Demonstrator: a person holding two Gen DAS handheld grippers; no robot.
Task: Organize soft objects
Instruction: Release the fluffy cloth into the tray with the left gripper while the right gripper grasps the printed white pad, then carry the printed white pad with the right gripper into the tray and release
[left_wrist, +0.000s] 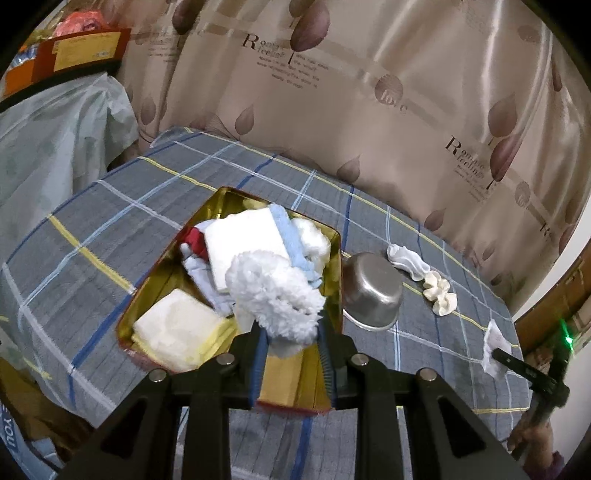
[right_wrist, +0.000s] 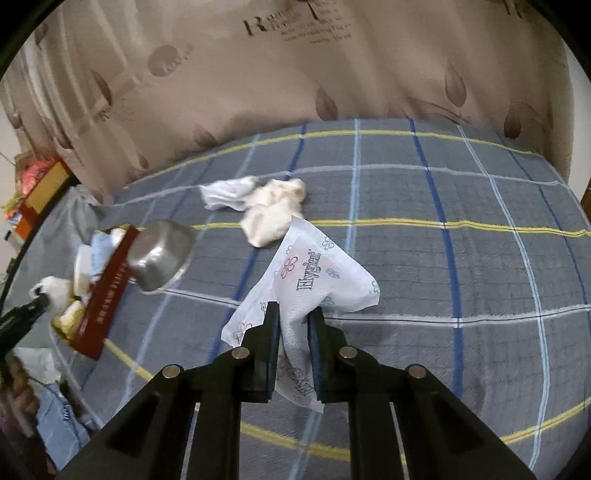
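Note:
My left gripper is shut on a fluffy white cloth and holds it over the gold tin box, which holds white pads, a light blue cloth and a red piece. My right gripper is shut on a printed white tissue packet above the plaid bed cover. A white sock and a cream scrunchie lie on the bed beyond it; they also show in the left wrist view, sock and scrunchie. The right gripper with the packet shows at the far right there.
A steel bowl lies tipped beside the tin's right wall, also seen in the right wrist view. The tin's red side faces the right gripper. A curtain hangs behind the bed. Boxes stand at the far left.

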